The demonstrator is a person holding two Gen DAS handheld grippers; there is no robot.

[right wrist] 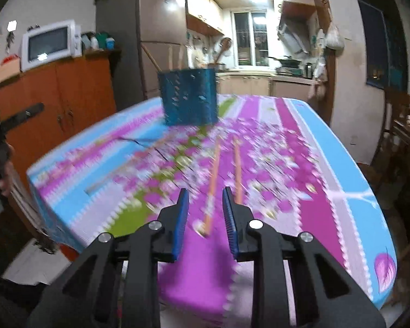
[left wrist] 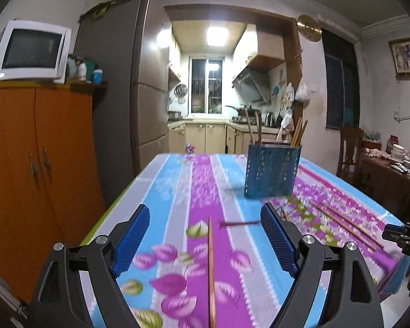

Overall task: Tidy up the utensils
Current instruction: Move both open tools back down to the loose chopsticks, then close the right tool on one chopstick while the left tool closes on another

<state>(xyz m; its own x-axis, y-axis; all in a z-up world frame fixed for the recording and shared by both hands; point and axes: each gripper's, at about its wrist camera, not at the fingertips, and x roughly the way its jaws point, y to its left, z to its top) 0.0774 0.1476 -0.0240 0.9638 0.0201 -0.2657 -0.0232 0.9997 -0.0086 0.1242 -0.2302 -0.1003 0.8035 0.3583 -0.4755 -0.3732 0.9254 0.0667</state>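
A: Chopsticks (right wrist: 216, 164) are the job, and two lie side by side on the tablecloth (right wrist: 314, 164) ahead of my right gripper (right wrist: 205, 207). Its jaws are narrowed with a gap showing; the nearer stick's end sits in that gap, ungripped.

B: And your left?

A: My left gripper (left wrist: 205, 235) is wide open, empty, with a single chopstick (left wrist: 211, 273) running lengthwise between its fingers on the table.

B: The risk?

A: I think I could nudge a thin stick sideways, or clamp cloth. The blue holder (left wrist: 270, 172) stands well beyond.
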